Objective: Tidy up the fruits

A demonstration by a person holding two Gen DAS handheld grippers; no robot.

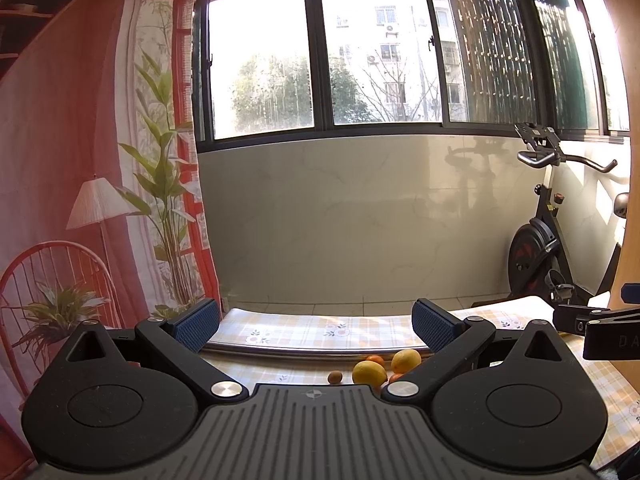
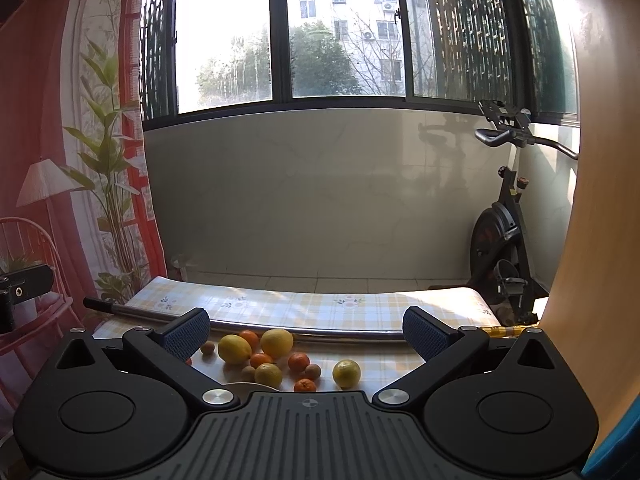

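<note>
We see the fruits lying loose on the checked tablecloth (image 2: pixel 320 312): lemons (image 2: pixel 277 343), small oranges (image 2: pixel 299 361) and brown kiwis (image 2: pixel 313 371), grouped at 12 o'clock from our right gripper (image 2: pixel 306 330), with one lemon (image 2: pixel 346 373) apart at 1 o'clock. Both the right and the left gripper (image 1: pixel 316 325) stand wide open and hold nothing. A metal rod (image 2: pixel 304 333) lies just behind the fruits.

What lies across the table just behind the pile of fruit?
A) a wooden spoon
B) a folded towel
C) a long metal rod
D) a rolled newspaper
C: a long metal rod stretches across the checked tablecloth right behind the lemons and oranges.
</note>
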